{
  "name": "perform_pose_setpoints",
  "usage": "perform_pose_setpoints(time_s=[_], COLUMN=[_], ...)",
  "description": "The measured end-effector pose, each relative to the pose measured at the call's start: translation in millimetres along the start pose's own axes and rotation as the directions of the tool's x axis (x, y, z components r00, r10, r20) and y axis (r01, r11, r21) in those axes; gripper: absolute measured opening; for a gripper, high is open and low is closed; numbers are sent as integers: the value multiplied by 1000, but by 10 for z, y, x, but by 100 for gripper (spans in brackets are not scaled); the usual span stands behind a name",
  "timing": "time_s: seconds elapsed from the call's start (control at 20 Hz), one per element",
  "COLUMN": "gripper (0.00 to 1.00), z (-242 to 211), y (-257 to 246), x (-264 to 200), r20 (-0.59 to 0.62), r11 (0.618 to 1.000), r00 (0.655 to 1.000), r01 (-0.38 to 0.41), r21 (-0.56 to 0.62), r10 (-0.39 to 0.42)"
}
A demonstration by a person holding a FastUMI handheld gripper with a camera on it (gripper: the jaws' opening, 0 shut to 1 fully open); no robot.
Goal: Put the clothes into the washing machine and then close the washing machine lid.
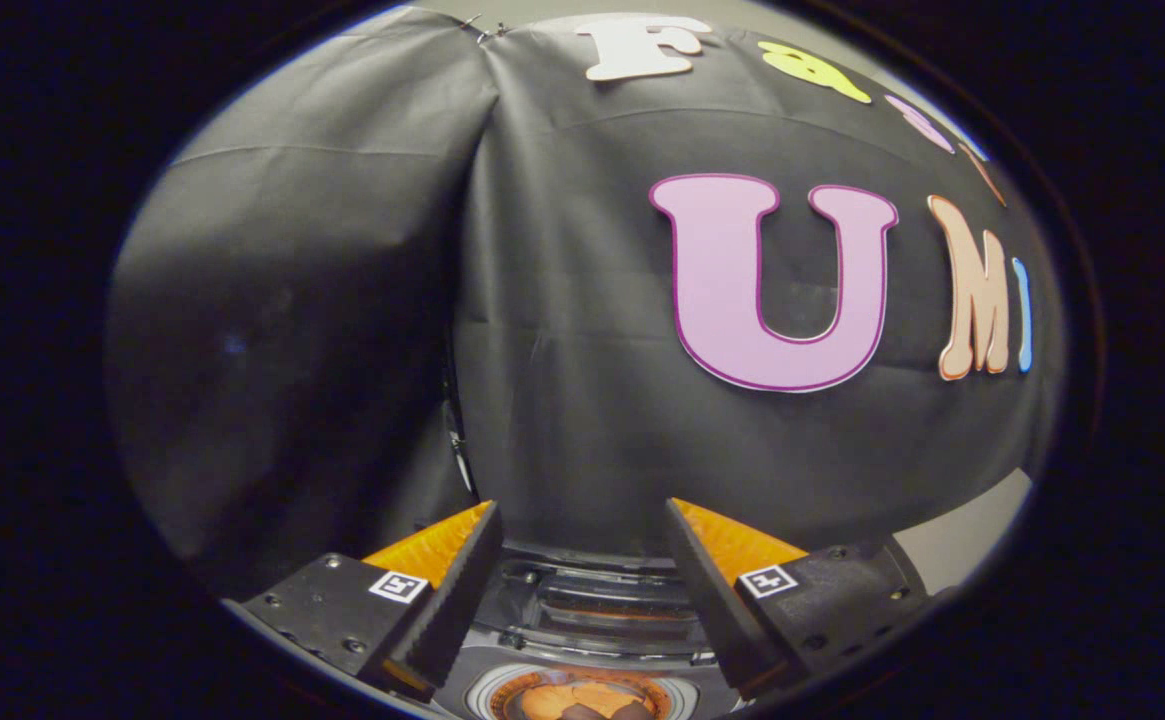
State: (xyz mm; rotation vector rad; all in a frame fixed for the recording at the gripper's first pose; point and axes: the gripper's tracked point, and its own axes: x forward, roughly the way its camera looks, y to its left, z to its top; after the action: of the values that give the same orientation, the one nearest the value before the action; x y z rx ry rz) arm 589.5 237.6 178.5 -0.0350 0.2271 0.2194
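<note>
My gripper (580,508) stands open, its two black fingers (452,590) with orange backs spread wide and nothing held between them. Below and between the fingers lies the top of a small grey washing machine (502,668). Its round drum opening holds orange clothes (572,698) with a couple of dark patches at the near side. The clear lid (597,605) stands raised just behind the opening, toward the booth wall. The gripper hovers above the machine, apart from both the lid and the clothes.
The black cloth booth wall (582,400) stands close ahead, with a fold running down its left part. A strip of pale grey tabletop (972,540) shows beyond the right finger.
</note>
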Motion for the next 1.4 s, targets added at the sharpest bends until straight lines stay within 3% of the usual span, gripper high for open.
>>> perform_pose_setpoints(time_s=[0.55, 0.9, 1.4], gripper=[97, 97, 98], z=[-456, -665, -663], y=[-273, -258, -250], x=[682, 798, 803], r20=[-158, -250, -255], r11=[992, 990, 994], r00=[981, 964, 965], r01=[121, 117, 86], r21=[47, 77, 72], r10=[-112, -95, -65])
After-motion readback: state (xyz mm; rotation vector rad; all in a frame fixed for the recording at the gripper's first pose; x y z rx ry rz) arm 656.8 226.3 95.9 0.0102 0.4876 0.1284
